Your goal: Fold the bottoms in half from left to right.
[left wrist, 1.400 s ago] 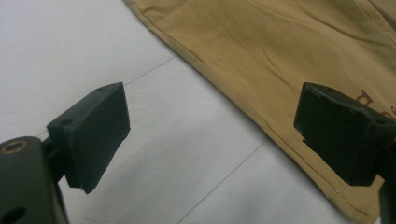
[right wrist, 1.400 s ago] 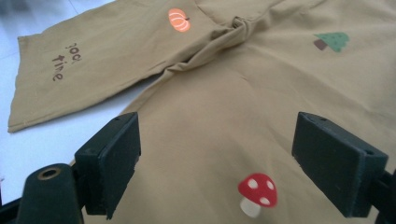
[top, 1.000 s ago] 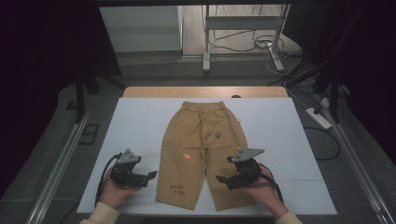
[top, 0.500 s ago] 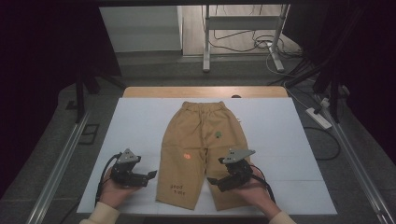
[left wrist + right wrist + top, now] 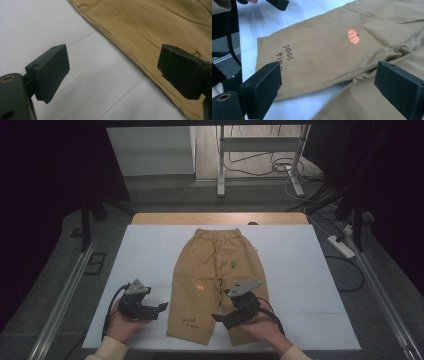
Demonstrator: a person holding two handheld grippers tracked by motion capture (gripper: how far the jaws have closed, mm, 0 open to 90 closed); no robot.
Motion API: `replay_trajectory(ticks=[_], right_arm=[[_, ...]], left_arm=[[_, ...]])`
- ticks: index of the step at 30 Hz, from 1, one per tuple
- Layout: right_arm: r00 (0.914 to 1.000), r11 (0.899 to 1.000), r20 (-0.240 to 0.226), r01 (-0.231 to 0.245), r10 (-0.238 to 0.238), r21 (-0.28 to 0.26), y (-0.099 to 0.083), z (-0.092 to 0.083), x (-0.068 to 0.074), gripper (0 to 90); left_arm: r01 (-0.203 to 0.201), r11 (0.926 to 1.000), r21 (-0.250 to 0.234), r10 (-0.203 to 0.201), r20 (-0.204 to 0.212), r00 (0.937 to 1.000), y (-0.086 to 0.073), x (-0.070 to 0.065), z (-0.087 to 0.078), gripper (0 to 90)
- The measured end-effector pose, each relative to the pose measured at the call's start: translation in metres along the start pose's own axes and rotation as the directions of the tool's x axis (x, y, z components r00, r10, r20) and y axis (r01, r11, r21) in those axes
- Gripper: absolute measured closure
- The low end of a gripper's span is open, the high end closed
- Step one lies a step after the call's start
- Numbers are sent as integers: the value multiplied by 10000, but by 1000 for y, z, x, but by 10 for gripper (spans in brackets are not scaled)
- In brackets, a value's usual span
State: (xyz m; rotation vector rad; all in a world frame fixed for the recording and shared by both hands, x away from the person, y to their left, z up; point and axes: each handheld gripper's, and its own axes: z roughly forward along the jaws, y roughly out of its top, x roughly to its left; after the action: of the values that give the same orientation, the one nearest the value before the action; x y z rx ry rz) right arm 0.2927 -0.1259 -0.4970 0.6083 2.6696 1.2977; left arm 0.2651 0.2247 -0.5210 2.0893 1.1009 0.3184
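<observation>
Moved: right gripper point(image 5: 223, 315) slid toward frame centre since the earlier high-view frames; now over the inner edge of the lower-right trouser leg. Its fingers have just been opening; nothing between them.
Unmoved: left gripper point(image 5: 161, 307) same spot, lower left of the high view.
Item: tan children's trousers point(image 5: 218, 275) flat on the white surface point(image 5: 310, 285), waistband toward the top of the frame, legs toward the person. Orange pumpkin print point(image 5: 199, 287) and "good time" lettering point(image 5: 190, 322) on the left-of-frame leg, small green print point(image 5: 233, 264) higher up.
Step (my read): approach before the first grab, probably folding; cloth looks untouched.
Next move needs: right gripper down onto a hem or inseam edge, left gripper onto the outer seam beside it, then close on the fabric. Thin cloth on a flat sheet, so the fingers must scoop low.
Right pose: hand point(image 5: 265, 330) under the gripper body, fingers point(image 5: 398, 88) spread wide, aimed left and slightly down at the crotch gap.
Left pose: hand point(image 5: 122, 325) resting low, fingers point(image 5: 48, 71) spread wide, aimed right at the leg's outer seam, hem just beside one finger; not touching.
</observation>
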Motion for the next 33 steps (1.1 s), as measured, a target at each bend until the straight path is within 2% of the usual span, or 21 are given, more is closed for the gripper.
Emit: replay_trajectory(ticks=[17, 33], right_arm=[[9984, 9977, -410, 407, -385, 544, 9, 29, 16, 88], [9928, 9934, -963, 792, -711, 835, 17, 54, 33, 91]], left_arm=[[23, 10000, -13, -23, -32, 10000, 0, 1, 0, 106], [52, 10000, -63, -53, -59, 10000, 1, 2, 0, 107]])
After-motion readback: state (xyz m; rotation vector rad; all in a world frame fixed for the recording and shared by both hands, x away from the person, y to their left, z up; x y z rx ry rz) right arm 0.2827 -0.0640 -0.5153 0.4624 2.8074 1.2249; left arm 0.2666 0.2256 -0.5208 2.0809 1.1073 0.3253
